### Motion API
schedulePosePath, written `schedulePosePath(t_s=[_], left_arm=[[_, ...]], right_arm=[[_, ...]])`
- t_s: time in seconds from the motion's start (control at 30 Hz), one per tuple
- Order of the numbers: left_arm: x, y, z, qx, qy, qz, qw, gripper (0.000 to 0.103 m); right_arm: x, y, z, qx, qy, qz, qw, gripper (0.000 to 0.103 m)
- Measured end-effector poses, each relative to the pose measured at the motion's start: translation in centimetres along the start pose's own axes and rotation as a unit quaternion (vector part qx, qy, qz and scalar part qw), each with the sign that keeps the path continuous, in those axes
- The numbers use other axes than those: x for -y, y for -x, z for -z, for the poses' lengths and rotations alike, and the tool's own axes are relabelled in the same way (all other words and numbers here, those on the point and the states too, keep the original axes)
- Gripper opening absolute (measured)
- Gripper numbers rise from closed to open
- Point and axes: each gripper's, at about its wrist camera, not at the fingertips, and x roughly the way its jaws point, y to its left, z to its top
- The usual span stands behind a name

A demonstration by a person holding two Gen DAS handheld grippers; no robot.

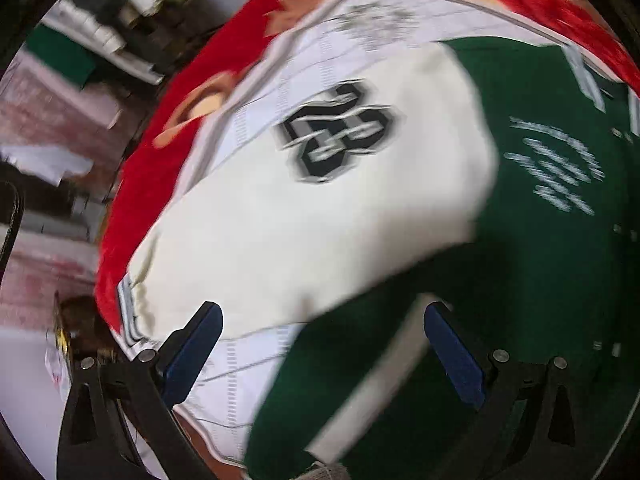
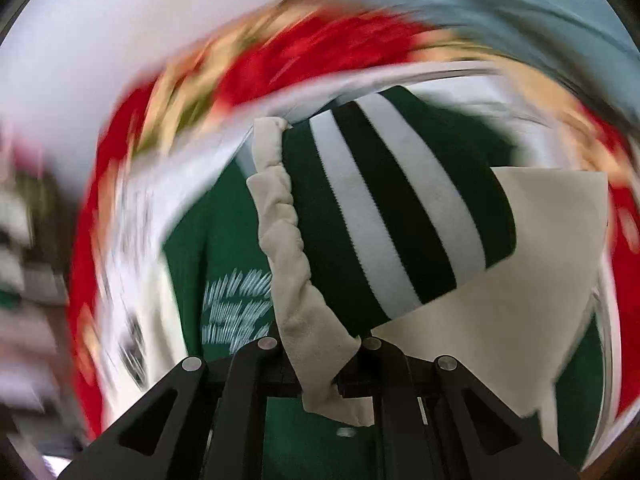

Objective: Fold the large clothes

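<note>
The green varsity jacket with cream sleeves lay spread on a white sheet over a red floral blanket. The left hand-held gripper hung over it with its blue-padded fingers wide apart and nothing between them; a cream sleeve bearing a black number patch lay across the jacket just ahead. The right hand-held gripper was clamped on the cream sleeve fabric beside the green, white and black striped cuff, which it held above the jacket body.
</note>
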Motion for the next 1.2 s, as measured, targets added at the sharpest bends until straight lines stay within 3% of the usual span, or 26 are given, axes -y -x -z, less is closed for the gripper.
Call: schedulePosePath(t_s=[0.1, 0.2, 0.27, 0.33, 0.43, 0.5, 0.6, 0.67, 0.7, 0.8, 0.93, 1.0, 1.07, 1.13, 1.2], left_arm=[[-3.1, -1.7, 0.5, -0.014, 0.028, -0.015, 0.9994, 0.103], [-5.4, -2.9, 1.4, -0.03, 0.05, -0.024, 0.998, 0.103], [-6.5, -3.5, 2.0, -0.039, 0.059, -0.027, 0.9971, 0.103], [-7.8, -3.9, 2.8, -0.046, 0.067, -0.03, 0.9962, 0.103], [-9.2, -4.3, 3.8, -0.063, 0.08, -0.028, 0.9944, 0.103], [-9.6, -4.2, 3.7, -0.072, 0.086, -0.012, 0.9936, 0.103], [-8.4, -3.3, 1.8, -0.064, 0.079, 0.029, 0.9944, 0.103], [-6.8, -2.5, -0.3, -0.042, 0.061, 0.054, 0.9958, 0.103], [-6.0, -2.4, -1.2, -0.035, 0.057, 0.07, 0.9953, 0.103], [-3.4, -2.8, -4.9, -0.029, 0.051, 0.129, 0.9899, 0.102], [1.8, -3.8, -9.4, -0.026, 0.036, 0.201, 0.9786, 0.102], [4.4, -4.3, -10.8, -0.024, 0.026, 0.209, 0.9774, 0.102], [5.6, -5.3, -11.6, -0.024, 0.022, 0.188, 0.9816, 0.101], [5.5, -6.6, -11.7, -0.041, 0.033, 0.156, 0.9863, 0.101], [3.9, -6.9, -10.9, -0.05, 0.055, 0.151, 0.9858, 0.101]], right_arm=[[-8.8, -6.4, 1.8, -0.048, 0.129, 0.038, 0.99, 0.011], [-14.0, -11.1, 3.3, -0.089, 0.208, 0.061, 0.972, 0.012], [-17.0, -12.9, 4.7, -0.106, 0.275, 0.063, 0.953, 0.026], [-17.6, -12.3, 4.3, -0.118, 0.284, 0.009, 0.951, 0.046], [-15.2, -8.7, 2.8, -0.124, 0.236, -0.113, 0.957, 0.065], [-11.8, -6.3, 1.4, -0.124, 0.176, -0.163, 0.963, 0.073], [-5.5, -4.5, 0.4, -0.119, 0.087, -0.139, 0.979, 0.073], [1.3, -4.4, -0.5, -0.121, 0.003, -0.086, 0.989, 0.073], [3.9, -4.7, -1.0, -0.121, -0.03, -0.067, 0.99, 0.073], [10.4, -4.3, 2.0, -0.122, -0.115, -0.013, 0.986, 0.073], [16.6, -3.2, 3.9, -0.101, -0.177, 0.012, 0.979, 0.073], [17.6, -3.2, 4.4, -0.098, -0.187, 0.014, 0.977, 0.073], [17.8, -3.6, 5.0, -0.106, -0.189, 0.011, 0.976, 0.073], [17.1, -4.0, 5.5, -0.118, -0.183, 0.013, 0.976, 0.073], [15.6, -4.2, 5.6, -0.124, -0.167, 0.012, 0.978, 0.073]])
